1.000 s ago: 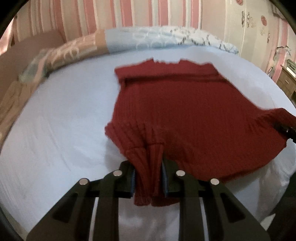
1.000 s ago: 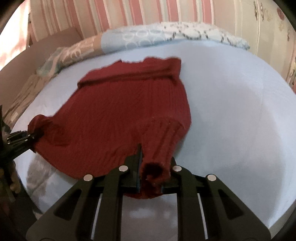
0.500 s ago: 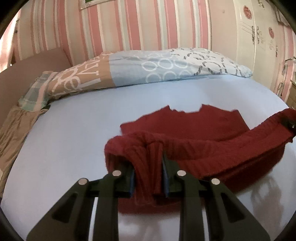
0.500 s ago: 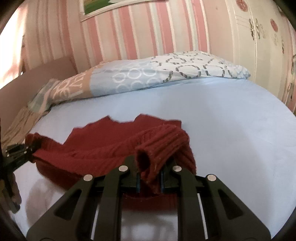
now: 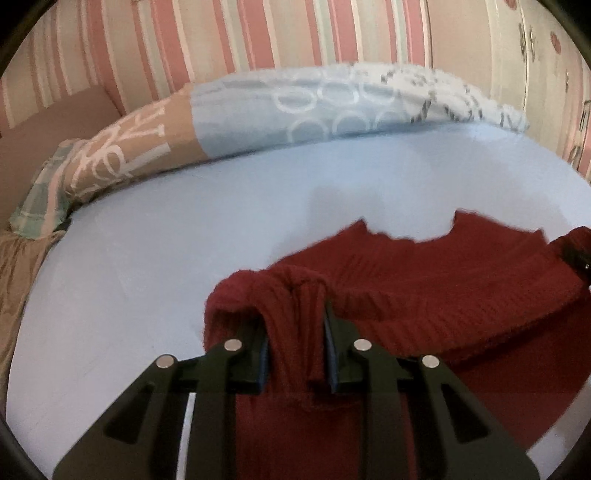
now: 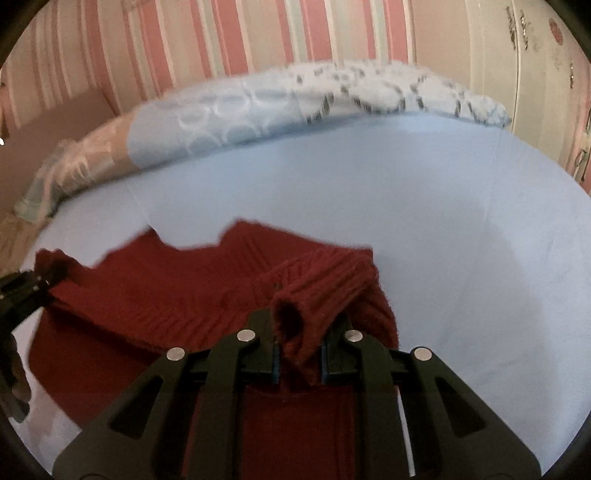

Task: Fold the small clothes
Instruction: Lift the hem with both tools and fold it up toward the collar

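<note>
A dark red ribbed knit sweater (image 5: 436, 280) lies on the light blue bed sheet (image 5: 184, 229). My left gripper (image 5: 295, 343) is shut on its ribbed hem corner on the left and holds it raised, folded over the body. My right gripper (image 6: 297, 347) is shut on the other hem corner of the sweater (image 6: 177, 291), also raised. The lifted hem spans between the two grippers. The right gripper shows at the right edge of the left wrist view (image 5: 578, 254); the left gripper shows at the left edge of the right wrist view (image 6: 22, 291).
A rolled duvet (image 5: 295, 107) in blue, white and tan lies along the far side of the bed. A striped pink wall (image 5: 258, 33) is behind it. A white wardrobe (image 6: 535, 66) stands at the right. Bare sheet (image 6: 461, 221) lies right of the sweater.
Both grippers have lifted the sweater's hem off the sheet and carried it forward over the body toward the collar. The sweater went from lying flat to being folded across its middle.
</note>
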Motion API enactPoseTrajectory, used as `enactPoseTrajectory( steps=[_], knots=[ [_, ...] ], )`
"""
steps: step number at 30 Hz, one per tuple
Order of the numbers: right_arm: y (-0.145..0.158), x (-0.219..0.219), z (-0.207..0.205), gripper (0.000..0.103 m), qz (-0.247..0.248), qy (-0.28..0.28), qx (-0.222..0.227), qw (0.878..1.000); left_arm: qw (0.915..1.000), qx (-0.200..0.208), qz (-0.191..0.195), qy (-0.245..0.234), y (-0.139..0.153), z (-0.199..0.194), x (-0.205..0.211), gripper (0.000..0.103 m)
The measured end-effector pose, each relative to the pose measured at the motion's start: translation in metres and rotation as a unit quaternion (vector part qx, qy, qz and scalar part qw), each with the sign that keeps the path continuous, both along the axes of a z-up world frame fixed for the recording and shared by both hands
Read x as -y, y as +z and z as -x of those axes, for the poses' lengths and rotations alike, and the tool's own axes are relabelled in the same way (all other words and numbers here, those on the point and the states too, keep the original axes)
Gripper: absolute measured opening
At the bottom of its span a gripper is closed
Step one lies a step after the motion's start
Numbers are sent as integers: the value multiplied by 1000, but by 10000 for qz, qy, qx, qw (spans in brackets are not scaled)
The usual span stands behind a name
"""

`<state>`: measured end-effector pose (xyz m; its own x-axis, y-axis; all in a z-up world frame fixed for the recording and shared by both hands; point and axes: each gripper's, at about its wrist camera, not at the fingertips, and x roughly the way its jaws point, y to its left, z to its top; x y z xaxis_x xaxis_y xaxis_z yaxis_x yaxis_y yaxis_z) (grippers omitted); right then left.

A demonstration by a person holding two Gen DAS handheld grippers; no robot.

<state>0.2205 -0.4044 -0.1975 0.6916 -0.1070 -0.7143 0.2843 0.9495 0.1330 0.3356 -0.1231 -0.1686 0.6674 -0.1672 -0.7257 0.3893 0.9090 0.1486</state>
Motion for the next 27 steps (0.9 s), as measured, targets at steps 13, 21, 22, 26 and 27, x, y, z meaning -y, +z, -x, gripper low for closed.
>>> enactPoseTrajectory(
  steps=[13,21,22,26,27],
  knots=[
    [30,11,19,84,-229,249,713,9969,9992,351,-150,127,27,-4,-36,79],
    [15,-4,29,83,149,948,118,9953,9983,49,168,-562,26,28,-56,89],
    [9,-6,28,75,148,1027,-2,9946,9980,20,45,-622,18,31,-51,89],
    [-7,-14,17,68,336,1163,-283,9922,9951,-297,-211,-923,-12,35,-33,89],
    [-8,-15,14,67,364,1173,-306,9920,9947,-303,-260,-950,-15,32,-28,89]
  ],
)
